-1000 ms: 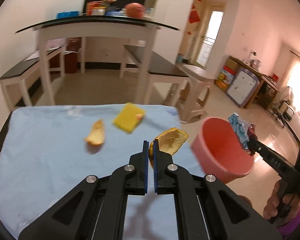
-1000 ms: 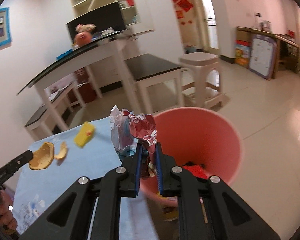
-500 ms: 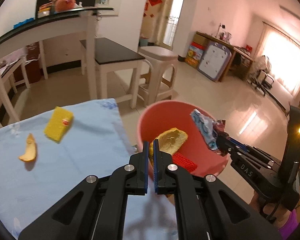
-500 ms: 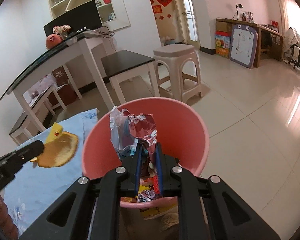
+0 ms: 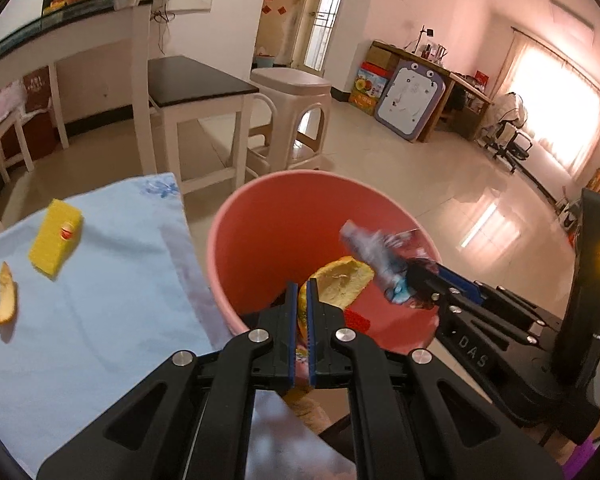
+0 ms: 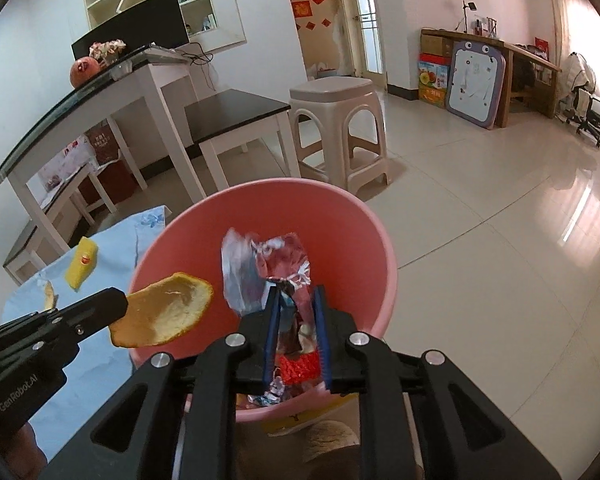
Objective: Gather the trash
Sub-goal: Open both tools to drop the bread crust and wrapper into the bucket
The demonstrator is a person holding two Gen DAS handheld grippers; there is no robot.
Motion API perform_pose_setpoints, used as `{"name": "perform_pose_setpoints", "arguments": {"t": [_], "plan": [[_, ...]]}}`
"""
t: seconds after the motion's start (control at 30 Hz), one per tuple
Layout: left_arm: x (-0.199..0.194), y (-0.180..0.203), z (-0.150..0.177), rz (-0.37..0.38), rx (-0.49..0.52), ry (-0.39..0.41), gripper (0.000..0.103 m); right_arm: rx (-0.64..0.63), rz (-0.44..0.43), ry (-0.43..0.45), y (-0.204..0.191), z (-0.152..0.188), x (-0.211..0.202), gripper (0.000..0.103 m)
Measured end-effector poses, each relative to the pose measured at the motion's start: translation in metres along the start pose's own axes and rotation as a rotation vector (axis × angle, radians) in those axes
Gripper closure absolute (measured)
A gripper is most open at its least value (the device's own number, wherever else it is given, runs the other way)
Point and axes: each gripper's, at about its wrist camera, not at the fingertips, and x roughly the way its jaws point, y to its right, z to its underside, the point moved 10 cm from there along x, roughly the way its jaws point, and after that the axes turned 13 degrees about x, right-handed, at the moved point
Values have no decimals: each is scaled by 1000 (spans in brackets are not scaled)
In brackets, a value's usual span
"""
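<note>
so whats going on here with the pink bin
A person with a gripper in each hand is clearing trash into the pink bin. The left gripper holds an orange peel over it. The right gripper's jaws have just been opening around a crumpled wrapper. A yellow sponge and a peel slice remain on the blue cloth.

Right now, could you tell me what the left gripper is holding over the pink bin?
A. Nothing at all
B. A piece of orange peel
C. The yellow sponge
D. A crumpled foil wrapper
B: the left gripper is shut on a piece of orange peel above the pink bin, while the yellow sponge lies on the blue cloth.
</note>
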Motion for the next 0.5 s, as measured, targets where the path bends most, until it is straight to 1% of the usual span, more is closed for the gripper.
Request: {"name": "perform_pose_setpoints", "arguments": {"t": [0.07,0.1,0.13,0.23,0.3,0.37,0.5], "plan": [[2,1,0,13,-8,-11,98,-2,6,-2,1,0,1,74],[2,0,0,16,-11,-13,96,-1,10,4,1,-1,1,65],[0,-1,0,18,-12,-10,95,0,13,11,1,-1,0,62],[-9,-2,-3,27,-14,17,85,-4,6,21,0,-2,-3,60],[-16,-4,-5,30,-21,32,72,-9,0,23,-3,-2,-5,60],[-23,-8,-6,25,-33,46,69,-13,-6,26,-5,-2,-8,60],[-36,-21,-3,2,-57,63,69,-28,-28,41,-16,-3,-16,57]]}}
